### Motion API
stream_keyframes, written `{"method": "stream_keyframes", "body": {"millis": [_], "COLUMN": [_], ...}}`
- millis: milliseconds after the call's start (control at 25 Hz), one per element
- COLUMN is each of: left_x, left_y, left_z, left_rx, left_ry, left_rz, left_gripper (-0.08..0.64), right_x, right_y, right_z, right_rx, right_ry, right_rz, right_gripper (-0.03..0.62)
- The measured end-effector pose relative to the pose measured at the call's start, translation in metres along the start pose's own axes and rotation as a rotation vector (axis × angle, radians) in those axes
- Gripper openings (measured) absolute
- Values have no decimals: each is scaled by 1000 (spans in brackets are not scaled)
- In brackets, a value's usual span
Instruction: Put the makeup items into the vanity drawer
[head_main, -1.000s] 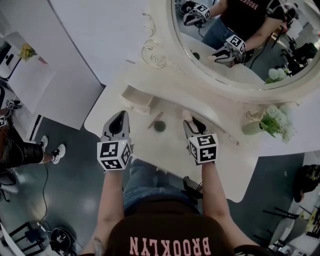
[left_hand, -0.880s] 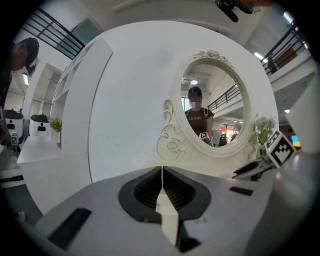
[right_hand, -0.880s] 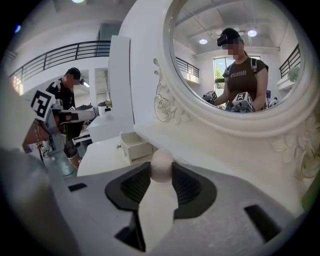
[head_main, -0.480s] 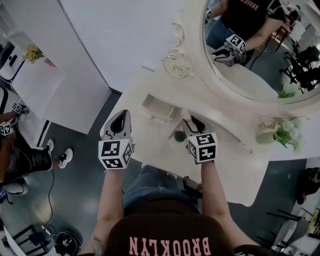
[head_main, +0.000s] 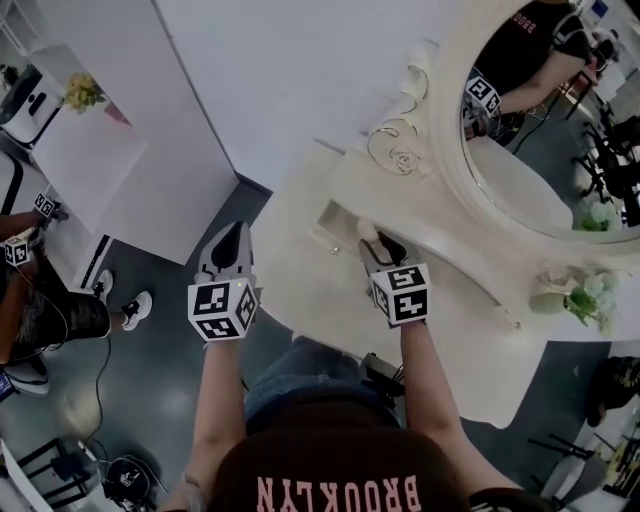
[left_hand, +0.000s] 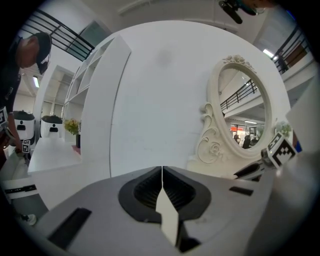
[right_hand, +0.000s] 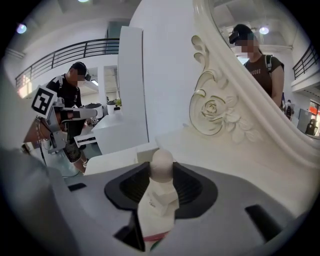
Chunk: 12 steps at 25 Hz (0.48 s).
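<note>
Vanity top (head_main: 470, 335): drawer (head_main: 335, 228), mirror (head_main: 540, 160), perhaps flowers (head_main: 590, 300)

mirror (head_main: 530, 150): cut off at top/rt edges. drawer (head_main: 330, 232): contents too sm. to tell. tube (right_hand: 159, 205): print illeg.

The right gripper (head_main: 378, 244), jaws opening round the makeup tube (head_main: 367, 231), has moved beside the drawer (head_main: 334, 223).
</note>
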<state>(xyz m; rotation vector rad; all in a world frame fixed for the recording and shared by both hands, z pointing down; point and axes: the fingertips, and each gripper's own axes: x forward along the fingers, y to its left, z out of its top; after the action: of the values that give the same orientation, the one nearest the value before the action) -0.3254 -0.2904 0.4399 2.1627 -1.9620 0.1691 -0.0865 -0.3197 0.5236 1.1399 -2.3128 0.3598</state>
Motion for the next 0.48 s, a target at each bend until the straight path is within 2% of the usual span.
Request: {"method": "stream_keyframes", "body": {"millis": [160,280,480], "left_x": [1,1,2], "left_y": [13,17,15], "left_z": [-4,-9,-12], "left_rx": [-15,-31,-45], "left_ry": [8,15,15], "left_rz": [18,32,40], "left_gripper": [6,6,6], "right_x": [16,21,19], "right_y": [6,8,5], "right_z": [3,3,4], "right_rx": [4,15,5], "right_ry": [9,10,6], "right_rz": [11,10,12], "right_gripper": [149,239,242]}}
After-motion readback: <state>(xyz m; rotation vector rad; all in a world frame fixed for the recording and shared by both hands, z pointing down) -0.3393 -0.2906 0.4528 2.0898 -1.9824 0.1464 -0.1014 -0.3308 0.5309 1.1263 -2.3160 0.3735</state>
